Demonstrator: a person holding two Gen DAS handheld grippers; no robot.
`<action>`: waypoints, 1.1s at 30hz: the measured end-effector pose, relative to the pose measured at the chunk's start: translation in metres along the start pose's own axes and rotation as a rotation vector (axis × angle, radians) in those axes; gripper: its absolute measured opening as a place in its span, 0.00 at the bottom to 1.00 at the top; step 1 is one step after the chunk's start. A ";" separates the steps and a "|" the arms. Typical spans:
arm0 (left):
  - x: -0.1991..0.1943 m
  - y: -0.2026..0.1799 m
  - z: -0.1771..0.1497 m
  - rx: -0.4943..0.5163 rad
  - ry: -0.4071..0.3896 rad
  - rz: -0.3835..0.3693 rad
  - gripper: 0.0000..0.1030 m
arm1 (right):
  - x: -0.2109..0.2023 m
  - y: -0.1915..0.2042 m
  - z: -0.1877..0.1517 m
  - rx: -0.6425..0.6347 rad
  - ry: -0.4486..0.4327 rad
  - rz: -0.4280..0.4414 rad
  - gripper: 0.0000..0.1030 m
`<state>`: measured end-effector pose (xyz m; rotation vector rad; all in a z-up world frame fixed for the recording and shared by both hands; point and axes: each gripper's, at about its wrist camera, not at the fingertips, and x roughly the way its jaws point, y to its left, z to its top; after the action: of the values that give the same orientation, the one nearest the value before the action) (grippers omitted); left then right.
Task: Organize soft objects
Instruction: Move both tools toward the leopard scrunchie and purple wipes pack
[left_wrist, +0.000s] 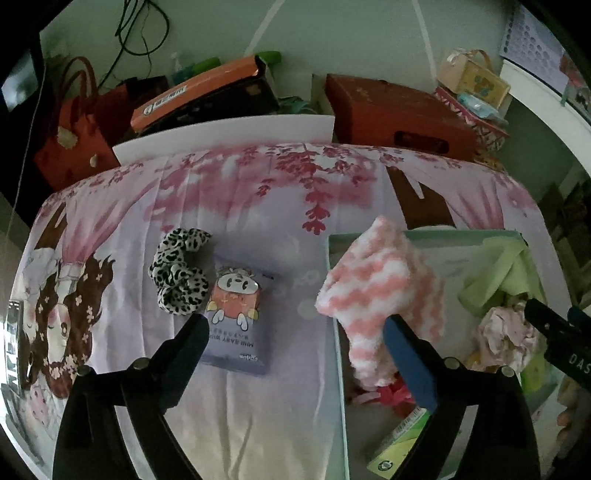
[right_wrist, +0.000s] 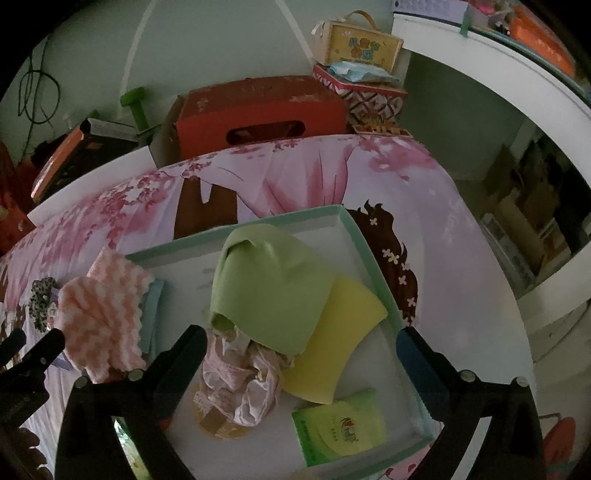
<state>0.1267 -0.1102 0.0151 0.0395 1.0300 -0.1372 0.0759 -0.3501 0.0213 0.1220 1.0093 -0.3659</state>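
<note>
Under the right claw (right_wrist: 301, 341), whose jaws stand spread with nothing pinched, the tray (right_wrist: 373, 243) already holds most of the soft things. Nearest the camera lies a green tissue pack (right_wrist: 340, 424), then a crumpled pink cloth (right_wrist: 240, 384) just below the jaws. A yellow sheet (right_wrist: 340, 332) and a green cloth (right_wrist: 269, 291) overlap beyond it, the green one partly covering the pink.

At the tray's left edge the striped towel (left_wrist: 384, 291) is draped over the rim, part inside and part hanging out over the surface (left_wrist: 258, 206). The left claw (left_wrist: 295, 332) is spread wide too. Its blue finger (left_wrist: 406, 354) lies just beside the towel's lower fold, but the other finger is well apart, so the towel is not pinched. I judge the towel as delivered, though it may want tucking in so it sits fully in the tray.

Left outside on the printed cloth are a wipes pack (left_wrist: 240, 314), between the left claw's fingers in view, and the leopard scrunchie (left_wrist: 181, 273), touching the pack's far left corner. Those two look like the remaining work; the scrunchie is plainly soft, the pack less surely part of the job. Roughly two thirds done, by my reckoning
</note>
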 end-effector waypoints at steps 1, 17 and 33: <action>0.000 0.000 0.000 -0.002 0.000 -0.001 0.93 | 0.001 0.000 0.000 0.001 0.003 0.000 1.00; 0.002 0.011 -0.001 -0.017 0.024 0.012 0.93 | 0.001 0.016 0.000 -0.032 0.011 0.007 1.00; -0.013 0.091 -0.002 -0.170 -0.007 0.163 0.93 | -0.027 0.100 -0.004 -0.180 -0.055 0.133 1.00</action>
<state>0.1309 -0.0186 0.0222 -0.0317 1.0242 0.0984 0.0958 -0.2494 0.0350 0.0163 0.9698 -0.1549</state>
